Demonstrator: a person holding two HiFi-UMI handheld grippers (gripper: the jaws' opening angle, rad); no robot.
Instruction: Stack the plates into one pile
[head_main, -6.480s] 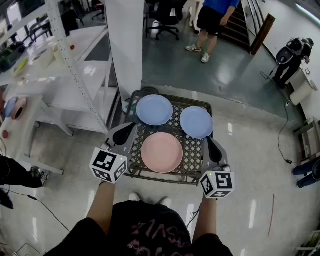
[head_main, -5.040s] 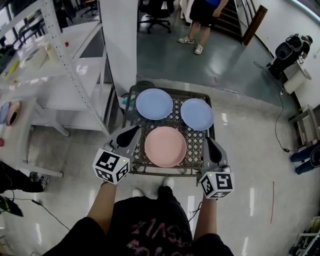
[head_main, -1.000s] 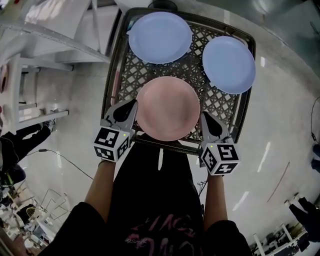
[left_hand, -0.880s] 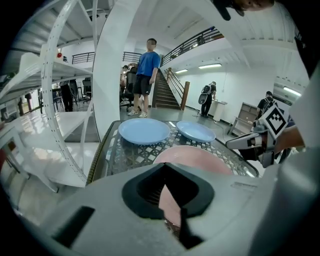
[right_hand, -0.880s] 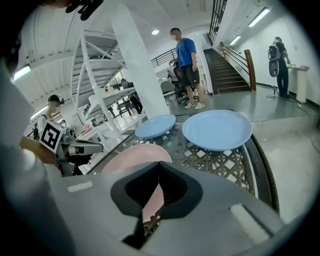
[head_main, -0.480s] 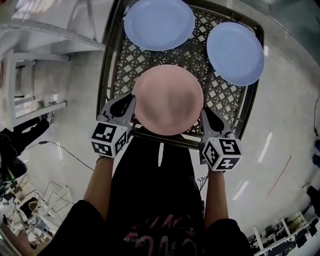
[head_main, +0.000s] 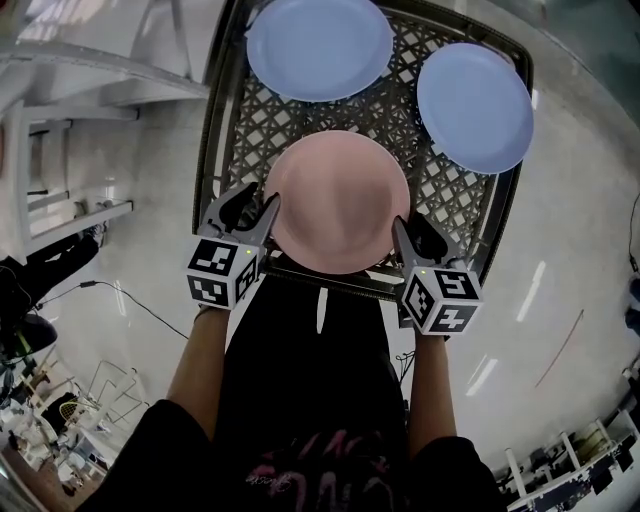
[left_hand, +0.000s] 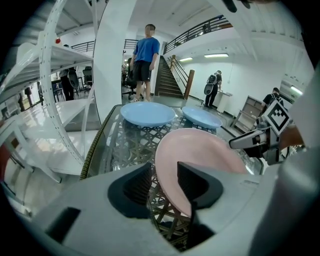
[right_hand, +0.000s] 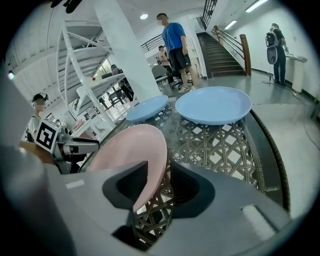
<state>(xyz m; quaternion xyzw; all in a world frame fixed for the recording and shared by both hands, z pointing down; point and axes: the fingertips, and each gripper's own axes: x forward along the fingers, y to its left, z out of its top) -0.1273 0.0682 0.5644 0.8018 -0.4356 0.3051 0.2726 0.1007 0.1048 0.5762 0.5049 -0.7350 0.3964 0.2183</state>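
The left claw (left_hand: 163, 176) and right claw (right_hand: 159, 181) have both just been opening. Each now stands released, with the rim of the pink plate (head_main: 338, 200) running between its jaws and apparently not pinched. They straddle the plate's opposite sides, which I judge suits carrying it level with two grips. It sits at the middle of the counter's (head_main: 250, 125) near edge, slightly over it, with only lattice beneath, so no stacking is done yet. The left blue plate (head_main: 318, 45) lies at the far left corner and the right blue plate (head_main: 475, 105) at the far right, overhanging the right edge. Whether the pink plate rests flat is hard to tell. The head view cuts off the left blue plate's far rim.
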